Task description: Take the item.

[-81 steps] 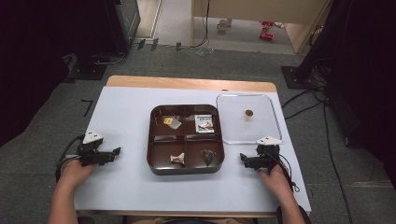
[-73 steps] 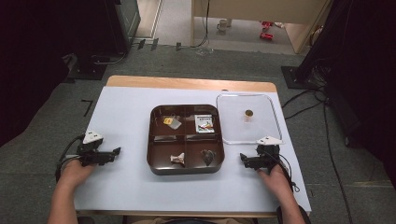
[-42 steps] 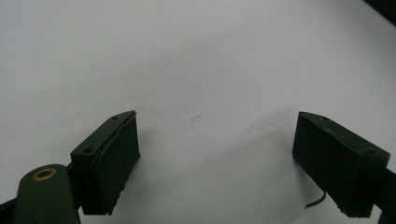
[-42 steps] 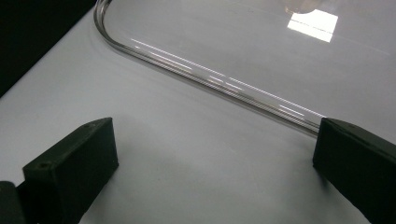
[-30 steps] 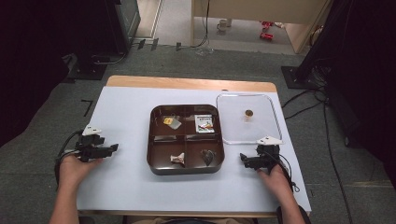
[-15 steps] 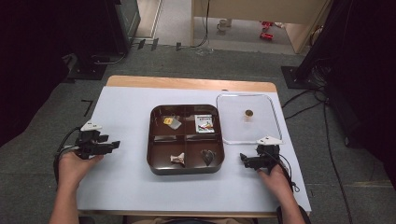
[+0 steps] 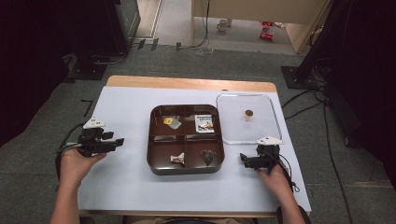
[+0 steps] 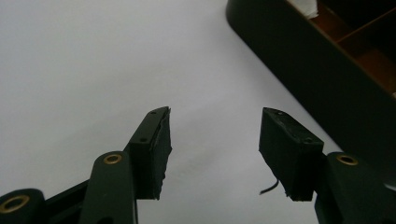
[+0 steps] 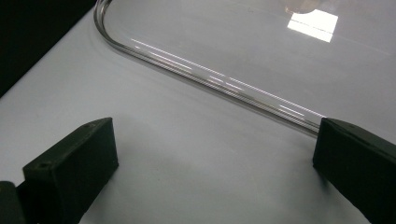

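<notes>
I see a brown four-compartment tray (image 7: 156, 140) mid-table on the white table cover (image 7: 126, 186), clear lid (image 7: 271, 126) just beside it at right. My left gripper (image 7: 116, 141) sits left of the tray, right gripper (image 7: 243, 159) just below the lid's near edge, both pointing at the tray

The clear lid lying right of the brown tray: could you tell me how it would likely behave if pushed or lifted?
The clear lid looks thin, so probably light and slightly flexible. Its glossy surface and rounded rim may slip between tool pads. Lying flat, it should slide rather than tip.
</notes>
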Demonstrator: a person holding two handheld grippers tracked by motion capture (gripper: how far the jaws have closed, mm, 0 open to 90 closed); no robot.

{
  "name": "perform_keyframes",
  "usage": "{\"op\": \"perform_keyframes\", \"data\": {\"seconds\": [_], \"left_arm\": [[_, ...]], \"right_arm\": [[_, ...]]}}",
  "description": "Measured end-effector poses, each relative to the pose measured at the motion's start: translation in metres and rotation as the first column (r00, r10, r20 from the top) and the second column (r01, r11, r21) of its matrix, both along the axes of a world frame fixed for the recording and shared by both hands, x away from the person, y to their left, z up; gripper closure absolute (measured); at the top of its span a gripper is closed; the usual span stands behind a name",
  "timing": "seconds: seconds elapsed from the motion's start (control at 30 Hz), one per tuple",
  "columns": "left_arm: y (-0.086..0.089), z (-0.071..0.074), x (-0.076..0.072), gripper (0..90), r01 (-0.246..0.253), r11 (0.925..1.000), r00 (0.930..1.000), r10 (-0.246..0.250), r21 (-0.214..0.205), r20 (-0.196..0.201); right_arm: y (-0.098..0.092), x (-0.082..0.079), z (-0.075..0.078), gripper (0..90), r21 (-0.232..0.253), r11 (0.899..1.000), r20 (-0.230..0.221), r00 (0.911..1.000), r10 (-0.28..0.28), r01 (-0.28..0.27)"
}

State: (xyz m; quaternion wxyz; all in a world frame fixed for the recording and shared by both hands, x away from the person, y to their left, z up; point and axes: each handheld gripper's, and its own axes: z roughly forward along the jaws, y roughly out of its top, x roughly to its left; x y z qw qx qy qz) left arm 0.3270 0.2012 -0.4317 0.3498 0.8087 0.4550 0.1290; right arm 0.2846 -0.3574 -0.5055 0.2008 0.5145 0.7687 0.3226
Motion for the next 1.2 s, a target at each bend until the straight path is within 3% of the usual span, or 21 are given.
{"op": "perform_keyframes", "data": {"seconds": [0.37, 0.6, 0.7, 1.1, 1.2], "left_arm": [[-0.023, 0.013, 0.001, 40.8, 0.050, 0.9979, 0.9987, -0.049, -0.042, 0.014], [-0.040, 0.025, -0.002, 39.0, 0.120, 0.9882, 0.9927, -0.119, -0.095, 0.020], [-0.046, 0.028, -0.004, 39.3, 0.138, 0.9863, 0.9903, -0.135, -0.091, 0.030], [-0.079, 0.036, -0.011, 39.6, 0.230, 0.9701, 0.9727, -0.226, -0.078, 0.051], [-0.090, 0.039, -0.015, 39.9, 0.273, 0.9606, 0.9602, -0.269, -0.052, 0.075]], "right_arm": [[0.000, 0.000, 0.000, 0.0, 0.000, 1.000, 0.000, 1.0000, 0.000, 0.000], [0.000, 0.000, 0.000, 0.0, 0.000, 1.000, 0.000, 1.0000, 0.000, 0.000], [0.000, 0.000, 0.000, 0.0, -0.001, 1.000, 0.000, 1.0000, 0.000, 0.000], [0.000, 0.000, 0.000, 0.0, 0.000, 1.000, 0.001, 1.0000, 0.000, 0.000], [0.000, 0.000, 0.000, 0.0, 0.001, 1.000, -0.001, 1.0000, -0.002, 0.002]]}}
